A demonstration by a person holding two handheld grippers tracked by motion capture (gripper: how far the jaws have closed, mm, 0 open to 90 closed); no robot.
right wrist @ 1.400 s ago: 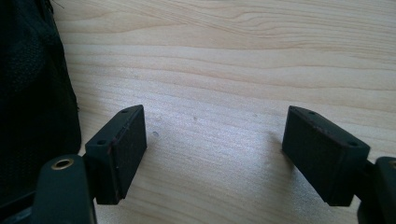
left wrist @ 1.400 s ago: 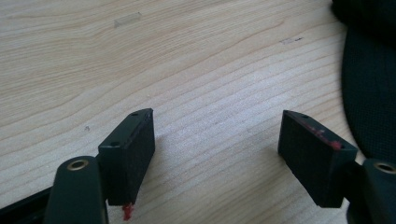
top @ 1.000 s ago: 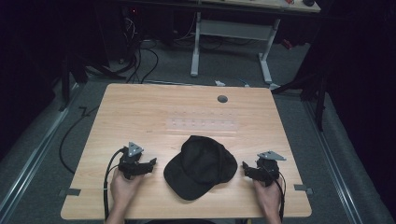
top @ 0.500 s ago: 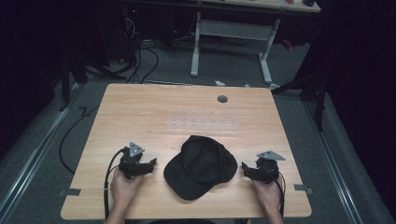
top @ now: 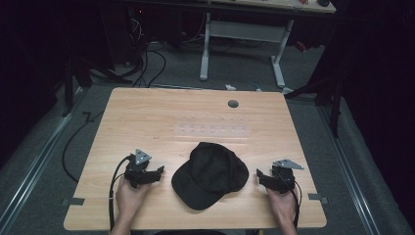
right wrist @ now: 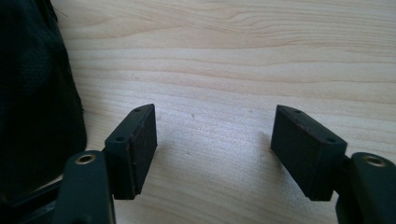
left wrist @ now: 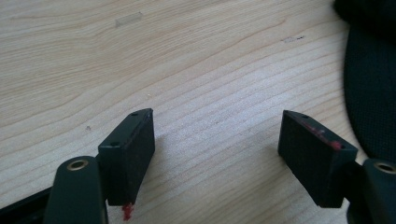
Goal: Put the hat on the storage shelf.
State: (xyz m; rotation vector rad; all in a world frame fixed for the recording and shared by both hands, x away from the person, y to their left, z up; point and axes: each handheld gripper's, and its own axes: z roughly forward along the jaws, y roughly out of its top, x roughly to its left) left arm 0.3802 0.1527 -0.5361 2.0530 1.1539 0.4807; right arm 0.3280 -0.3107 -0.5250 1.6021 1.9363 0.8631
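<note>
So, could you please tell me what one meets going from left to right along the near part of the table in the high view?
left gripper → black cap → right gripper, all over the wooden table.

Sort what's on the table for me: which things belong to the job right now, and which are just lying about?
In the job:
- black cap, lying between the two grippers
- left gripper, open, beside the cap
- right gripper, open, jaws just been closing, nothing between them

Lying about:
- clear strip beyond the cap
- grey grommet near the far edge
</note>
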